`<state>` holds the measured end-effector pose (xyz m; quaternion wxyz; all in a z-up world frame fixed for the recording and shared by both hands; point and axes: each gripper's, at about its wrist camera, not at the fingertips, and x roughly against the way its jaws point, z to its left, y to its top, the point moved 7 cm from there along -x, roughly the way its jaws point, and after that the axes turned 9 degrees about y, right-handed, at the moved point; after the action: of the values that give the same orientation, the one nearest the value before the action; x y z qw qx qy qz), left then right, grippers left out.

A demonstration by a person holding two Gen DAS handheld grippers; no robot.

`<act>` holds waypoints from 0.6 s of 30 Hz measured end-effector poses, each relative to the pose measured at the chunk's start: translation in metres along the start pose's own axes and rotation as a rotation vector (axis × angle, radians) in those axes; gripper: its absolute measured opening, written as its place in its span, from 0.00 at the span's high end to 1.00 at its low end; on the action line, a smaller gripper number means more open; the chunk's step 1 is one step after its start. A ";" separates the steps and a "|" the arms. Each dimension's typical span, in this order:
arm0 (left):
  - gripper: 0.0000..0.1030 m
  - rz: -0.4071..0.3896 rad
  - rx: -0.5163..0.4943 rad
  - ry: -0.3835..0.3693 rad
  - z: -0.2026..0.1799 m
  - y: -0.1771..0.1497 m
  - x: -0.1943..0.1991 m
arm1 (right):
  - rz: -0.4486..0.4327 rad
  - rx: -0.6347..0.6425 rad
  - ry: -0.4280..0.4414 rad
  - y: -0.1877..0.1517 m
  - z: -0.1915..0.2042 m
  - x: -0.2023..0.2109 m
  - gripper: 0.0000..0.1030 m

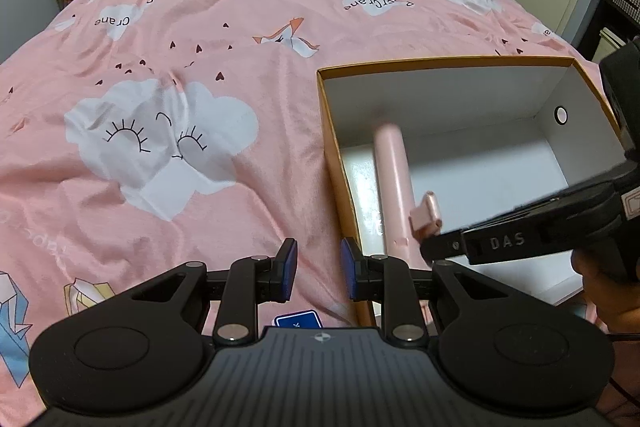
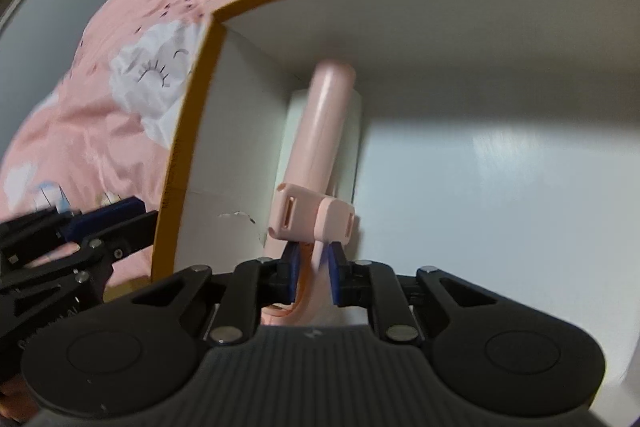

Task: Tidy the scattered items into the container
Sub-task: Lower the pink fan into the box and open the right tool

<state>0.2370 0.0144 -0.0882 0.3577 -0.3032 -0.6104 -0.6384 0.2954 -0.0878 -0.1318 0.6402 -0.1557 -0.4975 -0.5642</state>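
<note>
Two right fingers [image 2: 314, 277] clamping pink gadget [image 2: 320, 155], inside box [image 2: 192, 115]

both wrist views look steeply down, sharing the box [image 1: 448, 67] [image 2: 192, 131]; right closer.

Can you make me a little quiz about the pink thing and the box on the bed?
1. True or false: the left gripper is holding something.
2. Where is the pink gadget? A) lying on the duvet B) inside the box C) on the floor
3. Fill the gap: the inside of the box is coloured ____.

Key:
1. False. Its jaws stand apart with nothing between them.
2. B. The right gripper is shut on its near end, and it is down in the box.
3. White.
</note>
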 end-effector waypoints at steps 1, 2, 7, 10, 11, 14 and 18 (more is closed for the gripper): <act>0.73 0.000 0.000 0.001 0.000 0.000 0.000 | -0.006 0.034 -0.011 0.002 0.004 0.000 0.84; 0.73 0.000 -0.001 0.002 0.000 0.000 0.000 | -0.009 0.060 -0.017 0.004 0.007 -0.001 0.86; 0.73 0.003 -0.008 0.017 -0.002 0.000 -0.001 | -0.019 0.137 0.010 0.014 0.021 -0.003 0.86; 0.73 0.005 -0.003 0.034 0.001 0.000 -0.002 | -0.008 0.168 0.004 0.016 0.024 -0.009 0.86; 0.73 0.008 0.002 0.033 0.002 0.000 -0.003 | -0.007 0.168 0.008 0.017 0.023 -0.010 0.85; 0.73 0.012 0.011 0.019 0.003 0.000 -0.003 | -0.007 0.149 0.012 0.017 0.019 -0.008 0.83; 0.73 0.006 0.005 0.022 0.002 -0.001 -0.001 | -0.011 0.145 -0.030 0.014 0.020 -0.008 0.74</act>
<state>0.2370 0.0169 -0.0892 0.3668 -0.2971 -0.6072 -0.6392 0.2996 -0.0633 -0.1237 0.6390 -0.1149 -0.5475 -0.5279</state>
